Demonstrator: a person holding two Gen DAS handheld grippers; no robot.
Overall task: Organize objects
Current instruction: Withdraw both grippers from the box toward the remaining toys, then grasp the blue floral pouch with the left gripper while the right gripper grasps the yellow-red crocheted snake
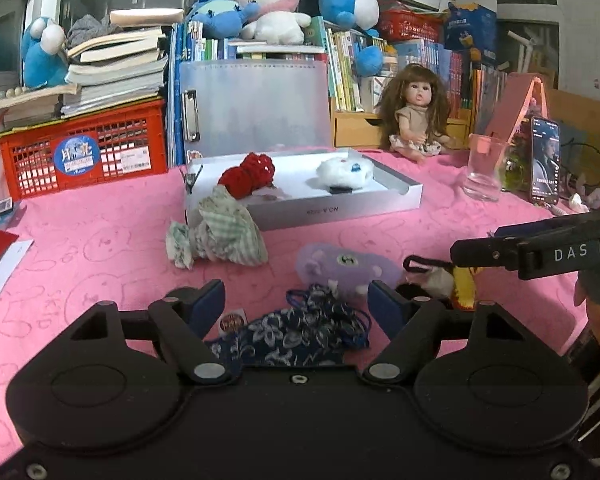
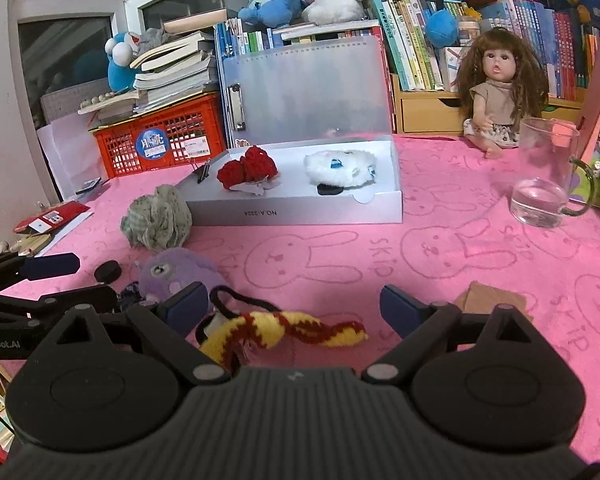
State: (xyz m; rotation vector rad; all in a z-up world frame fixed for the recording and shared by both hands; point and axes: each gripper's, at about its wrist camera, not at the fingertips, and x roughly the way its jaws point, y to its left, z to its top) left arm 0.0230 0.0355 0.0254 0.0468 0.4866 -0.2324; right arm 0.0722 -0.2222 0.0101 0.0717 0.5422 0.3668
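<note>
My left gripper (image 1: 296, 300) stands open over a dark blue floral cloth piece (image 1: 300, 332), which lies between its fingers on the pink cloth. My right gripper (image 2: 294, 304) is open too, with a yellow and red knitted piece (image 2: 284, 328) lying between its fingers, untouched. Just ahead lie a purple plush (image 1: 340, 266) and a green checked scrunchie (image 1: 220, 232). Behind them, a white box (image 2: 300, 212) holds a red knitted item (image 2: 246, 168) and a white fluffy item (image 2: 340, 168). The right gripper (image 1: 480, 252) reaches in from the right in the left wrist view.
A glass cup (image 2: 540, 184) with some water, a doll (image 2: 496, 92) and a propped phone (image 1: 544, 160) stand at the back right. A red crate (image 1: 80, 148) with stacked books sits back left. A brown card (image 2: 492, 300) lies near my right finger.
</note>
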